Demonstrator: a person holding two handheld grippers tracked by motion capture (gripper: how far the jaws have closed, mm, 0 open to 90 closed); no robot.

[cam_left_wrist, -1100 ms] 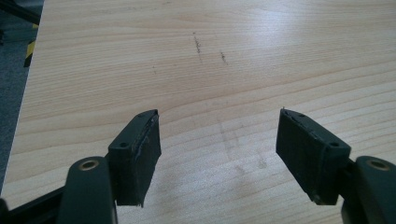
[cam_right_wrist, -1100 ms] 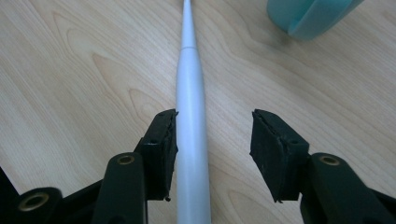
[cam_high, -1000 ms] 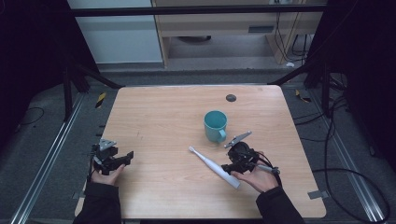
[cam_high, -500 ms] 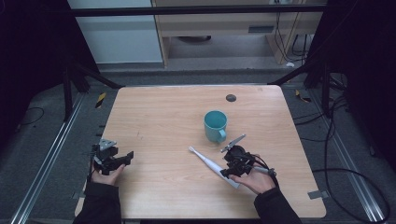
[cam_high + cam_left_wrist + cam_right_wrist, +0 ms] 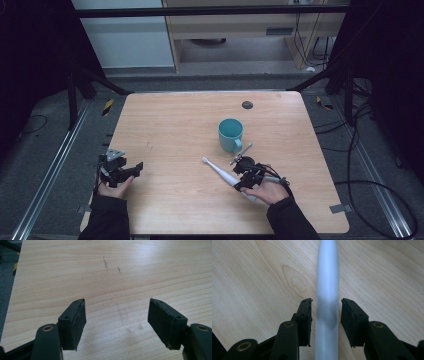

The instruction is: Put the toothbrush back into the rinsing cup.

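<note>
toothbrush (image 5: 327, 290) lies near the worktop's (image 5: 170, 130) near edge, between the right gripper's (image 5: 325, 315) jaws, just closing but not yet gripping, lift still ahead; left gripper (image 5: 116, 322) wide, idle.

Place: a lab-like recording bay
Signs: wooden table (image 5: 170, 130) on a dark metal frame (image 5: 210, 11), loose cables (image 5: 360, 150) right, taped grey floor (image 5: 45, 150)
</note>
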